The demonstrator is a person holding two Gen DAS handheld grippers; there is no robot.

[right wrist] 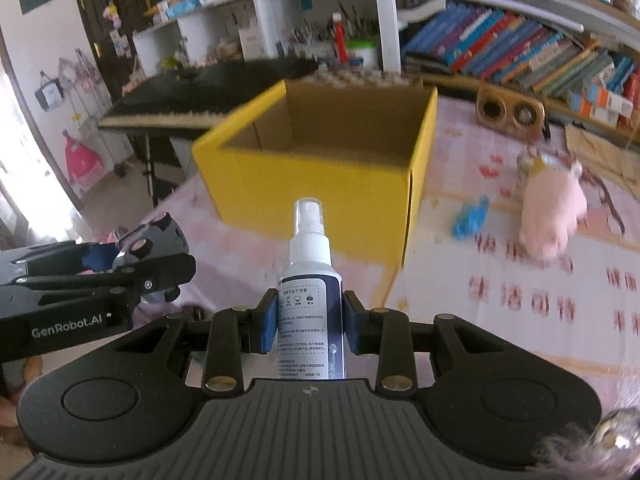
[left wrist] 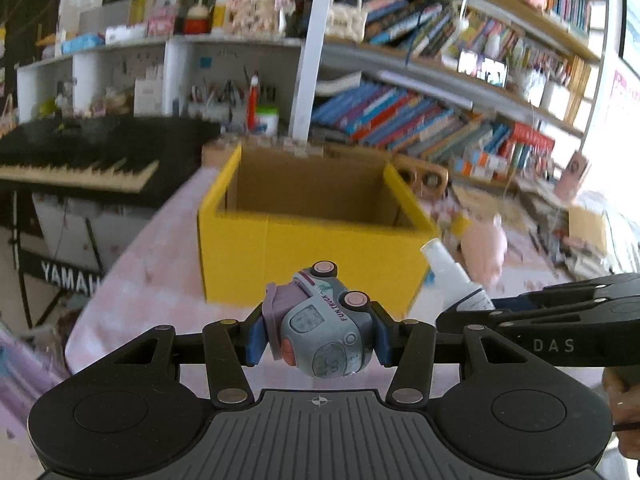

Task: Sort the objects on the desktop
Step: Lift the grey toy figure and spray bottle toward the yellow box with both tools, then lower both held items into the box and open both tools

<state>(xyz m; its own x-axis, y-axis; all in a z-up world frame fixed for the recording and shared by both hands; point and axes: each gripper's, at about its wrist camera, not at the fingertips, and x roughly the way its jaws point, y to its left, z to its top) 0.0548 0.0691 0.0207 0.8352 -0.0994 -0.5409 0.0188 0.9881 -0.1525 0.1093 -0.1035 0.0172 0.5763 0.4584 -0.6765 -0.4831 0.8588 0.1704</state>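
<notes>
My left gripper [left wrist: 318, 338] is shut on a grey-and-lilac toy truck [left wrist: 320, 328], held on its side with its wheels up, above the pink tablecloth just short of the yellow cardboard box [left wrist: 304, 248]. In the right wrist view my right gripper [right wrist: 309, 326] is shut on a white spray bottle [right wrist: 310, 288] with a clear cap, held upright in front of the same open yellow box [right wrist: 320, 184]. The spray bottle [left wrist: 452, 276] and the right gripper's arm show at the right of the left wrist view. The left gripper's arm [right wrist: 92, 276] shows at the left of the right wrist view.
A pink plush toy [right wrist: 552, 216] and a small blue object [right wrist: 470, 216] lie on the tablecloth right of the box. A wooden two-hole holder [right wrist: 508, 114] stands behind. A black keyboard [right wrist: 192, 96] stands left of the table. Bookshelves [left wrist: 440, 120] fill the back.
</notes>
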